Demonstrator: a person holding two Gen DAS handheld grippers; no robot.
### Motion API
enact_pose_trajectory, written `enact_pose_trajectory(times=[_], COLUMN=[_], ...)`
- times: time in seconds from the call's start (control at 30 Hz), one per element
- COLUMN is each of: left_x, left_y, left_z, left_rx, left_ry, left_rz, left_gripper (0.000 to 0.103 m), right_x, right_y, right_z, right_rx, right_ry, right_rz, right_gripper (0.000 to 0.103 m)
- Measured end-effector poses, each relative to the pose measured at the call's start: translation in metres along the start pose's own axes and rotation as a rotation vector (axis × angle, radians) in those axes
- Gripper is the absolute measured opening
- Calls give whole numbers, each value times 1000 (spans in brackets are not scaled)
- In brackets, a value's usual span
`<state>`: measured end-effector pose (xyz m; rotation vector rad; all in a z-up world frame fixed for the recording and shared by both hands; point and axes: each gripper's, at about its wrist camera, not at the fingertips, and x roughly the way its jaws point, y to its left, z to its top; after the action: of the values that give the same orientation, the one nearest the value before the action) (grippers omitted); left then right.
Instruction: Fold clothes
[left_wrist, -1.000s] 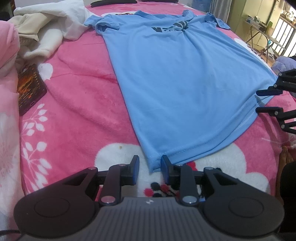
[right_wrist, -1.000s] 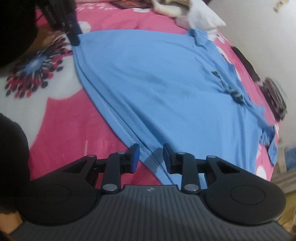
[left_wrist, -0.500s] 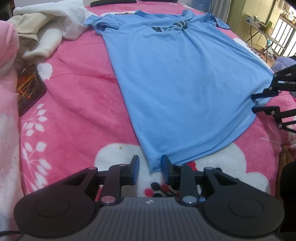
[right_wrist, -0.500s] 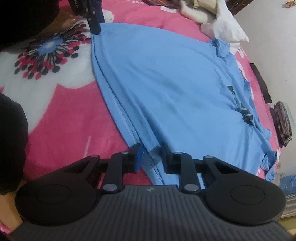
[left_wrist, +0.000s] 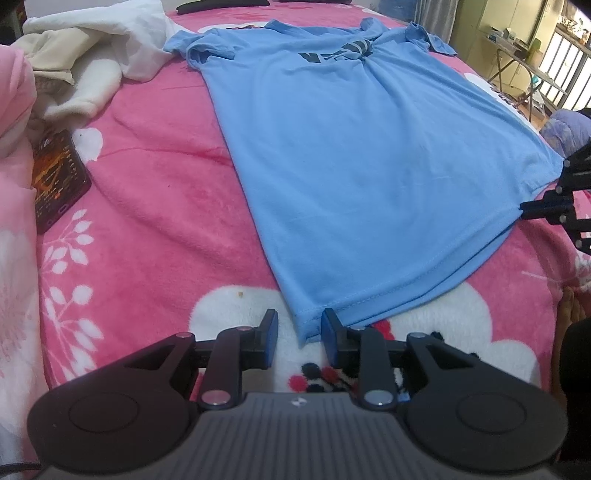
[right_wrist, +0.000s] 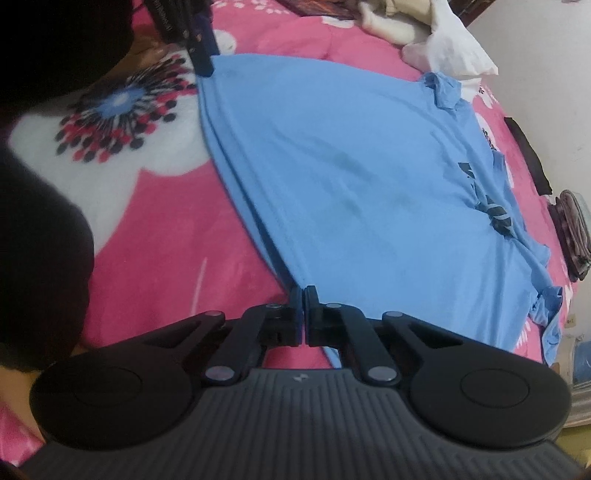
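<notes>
Left wrist view: a light blue T-shirt (left_wrist: 369, 155) lies spread flat, printed side up, on a pink floral blanket (left_wrist: 155, 206) covering a bed. Its collar and short sleeves point away from the camera; its hem runs nearest the camera. The left gripper (left_wrist: 298, 334) sits at the near hem corner with its fingers apart, the corner of cloth lying between them but not pinched. At the right edge of this view the right gripper (left_wrist: 532, 203) meets the other hem corner. A dark phone (left_wrist: 55, 181) rests on the blanket to the left, and a heap of white and cream clothes (left_wrist: 92, 62) lies near the shirt's left sleeve.

Right wrist view: the same shirt seen from its other hem corner, with the hem running away toward the left gripper (right_wrist: 201, 55) at top left. Here the right gripper (right_wrist: 304, 295) has its fingers pressed together, clamped on the hem corner, and the cloth rises a little and looks taut toward the grip.

The shirt looks thin, light and limp; it will likely sag and crease wherever it is unsupported, so the stitched hem corners seem the firmest places to hold.

Only the right wrist view settles that the right grip is closed; the left view shows that gripper only from the side. Only the left wrist view shows the phone and the open left fingers. The right view alone shows dark folded items (right_wrist: 572, 232) beyond the collar.
</notes>
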<state>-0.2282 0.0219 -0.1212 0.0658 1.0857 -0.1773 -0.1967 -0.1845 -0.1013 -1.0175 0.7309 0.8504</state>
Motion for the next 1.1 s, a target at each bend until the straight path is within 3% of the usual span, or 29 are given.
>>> enact_pose_trajectory(times=[0.2, 0.33, 0.57, 0.73, 0.93, 1.1], left_x=[-1, 0, 0, -1, -1, -1], left_y=[0, 0, 0, -1, -3, -4], left_z=[-1, -1, -1, 0, 0, 0], left_rx=[1, 6, 10, 12, 13, 17], left_ry=[-1, -2, -2, -1, 0, 4], left_rz=[0, 0, 3, 6, 14, 17], left_gripper=[28, 28, 28, 28, 28, 28], right_x=[7, 0, -35, -56, -54, -51], right_y=[5, -3, -42, -78, -96, -109], right_z=[-6, -13, -83, -164, -212, -245], right_rx=[35, 203, 834, 1366, 1645, 1842], right_ry=[17, -1, -48, -88, -154, -207], right_rz=[6, -15, -126, -278, -269, -254], right_gripper=[0, 1, 2, 3, 10, 30])
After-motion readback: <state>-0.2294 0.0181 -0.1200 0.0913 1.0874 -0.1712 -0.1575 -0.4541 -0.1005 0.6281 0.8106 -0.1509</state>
